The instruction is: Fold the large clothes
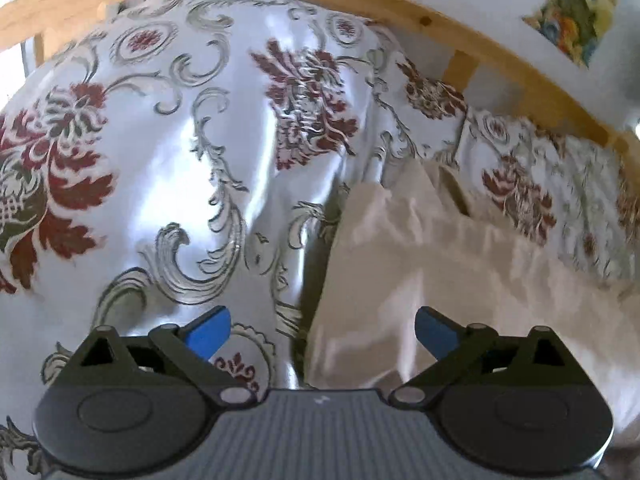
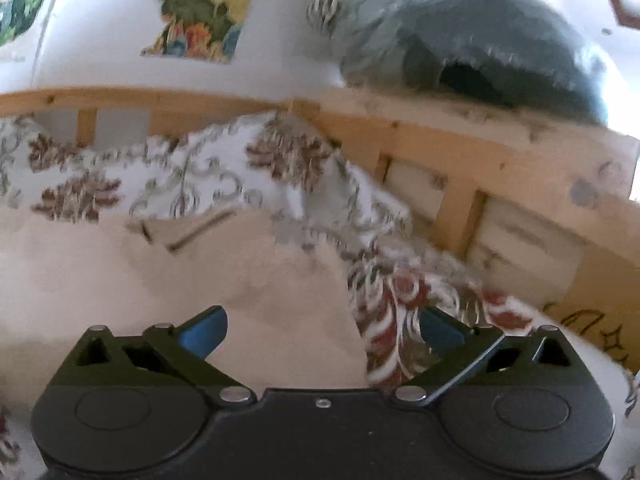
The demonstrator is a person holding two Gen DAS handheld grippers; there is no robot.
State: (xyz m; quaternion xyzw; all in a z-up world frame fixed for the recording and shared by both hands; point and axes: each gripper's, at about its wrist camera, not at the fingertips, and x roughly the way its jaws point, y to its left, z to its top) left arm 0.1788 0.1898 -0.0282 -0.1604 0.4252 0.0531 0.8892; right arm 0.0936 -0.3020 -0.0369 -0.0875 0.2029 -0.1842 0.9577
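Observation:
A cream garment [image 1: 420, 256] lies on a white bedspread [image 1: 168, 152] patterned with red flowers and grey scrolls. In the left wrist view the garment fills the right half and its left edge runs down the middle. My left gripper [image 1: 323, 334] hangs open above that edge, with nothing between its blue pads [image 1: 210, 334]. In the right wrist view the same cream garment [image 2: 192, 288] spreads over the left and centre, with a seam or fold line near its far edge. My right gripper [image 2: 323, 332] is open over the garment's right edge, where the patterned bedspread [image 2: 392, 320] begins.
A wooden bed rail [image 1: 500, 60] with slats runs along the far side, also seen as the bed rail [image 2: 460, 152] in the right wrist view. A dark bagged bundle [image 2: 480, 40] sits on top of it. Colourful pictures [image 2: 204, 8] hang on the white wall.

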